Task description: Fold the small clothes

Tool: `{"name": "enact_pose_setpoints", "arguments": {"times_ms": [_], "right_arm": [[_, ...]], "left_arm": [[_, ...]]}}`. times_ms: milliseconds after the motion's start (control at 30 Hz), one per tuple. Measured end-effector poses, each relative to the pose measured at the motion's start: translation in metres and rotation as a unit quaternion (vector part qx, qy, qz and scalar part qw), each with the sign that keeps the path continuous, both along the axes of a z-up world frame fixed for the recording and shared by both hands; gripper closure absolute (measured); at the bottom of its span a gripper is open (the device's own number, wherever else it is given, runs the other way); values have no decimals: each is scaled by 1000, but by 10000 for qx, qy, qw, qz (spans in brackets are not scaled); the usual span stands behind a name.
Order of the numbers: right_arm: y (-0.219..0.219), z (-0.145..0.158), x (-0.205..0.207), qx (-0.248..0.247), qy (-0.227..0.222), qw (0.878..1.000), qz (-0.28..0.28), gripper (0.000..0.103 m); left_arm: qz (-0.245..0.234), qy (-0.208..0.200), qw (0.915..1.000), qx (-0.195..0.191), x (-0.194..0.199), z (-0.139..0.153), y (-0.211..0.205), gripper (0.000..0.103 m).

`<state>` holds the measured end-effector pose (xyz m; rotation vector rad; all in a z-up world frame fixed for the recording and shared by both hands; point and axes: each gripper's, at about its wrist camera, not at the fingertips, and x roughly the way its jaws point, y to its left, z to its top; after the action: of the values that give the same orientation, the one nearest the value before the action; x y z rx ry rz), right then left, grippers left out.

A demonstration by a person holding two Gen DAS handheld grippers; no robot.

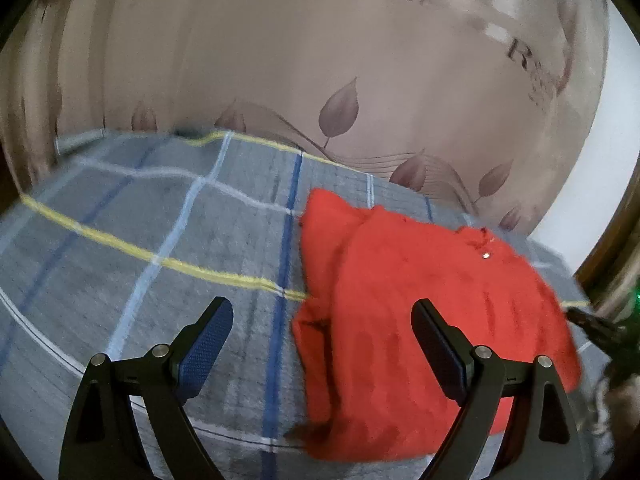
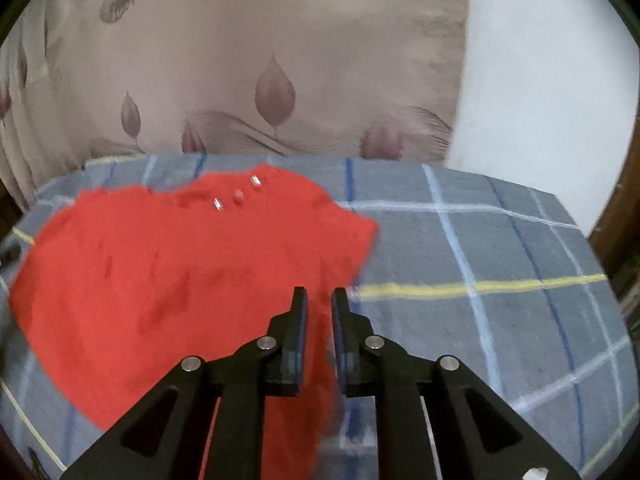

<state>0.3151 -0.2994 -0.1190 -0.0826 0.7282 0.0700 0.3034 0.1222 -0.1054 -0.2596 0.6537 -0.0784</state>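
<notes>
A small red garment with metal snaps near its collar lies on a grey plaid blanket. In the left wrist view my left gripper is open wide above the garment's left edge, holding nothing. In the right wrist view the garment spreads to the left. My right gripper is nearly closed, with a strip of the red cloth running between its fingers at the garment's right edge.
The plaid blanket covers the surface, with yellow, blue and white lines. A beige curtain with leaf prints hangs behind it. A white wall and a brown wooden edge lie to the right.
</notes>
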Motion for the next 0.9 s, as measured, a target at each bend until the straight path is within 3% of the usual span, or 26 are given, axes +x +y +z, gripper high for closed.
{"name": "enact_pose_setpoints", "arguments": {"times_ms": [167,267,400,633,767,900], "right_arm": [[-21,-10,-10,202,200,9992,-287,88],[-21,-12,-11,204,214,9991,-296,79],[-15,-13,-11,58,214,9995,-246,70],[-22,-15,-8,171,299,9988,-336,58],[-23,-16,-9,196,321,9987,-351,56],[-23,-16,-7,192,336,9986,-359,52]], "left_arm": [[-115,57,9970,761,7,9,-20,12],[-113,11,9929,1180,9,12,-31,12],[-153,43,9892,1454,13,11,-42,12],[-181,93,9858,1665,23,6,-52,12],[-198,196,9833,1800,32,1,-51,12],[-683,536,9875,1319,48,-7,-39,12]]}}
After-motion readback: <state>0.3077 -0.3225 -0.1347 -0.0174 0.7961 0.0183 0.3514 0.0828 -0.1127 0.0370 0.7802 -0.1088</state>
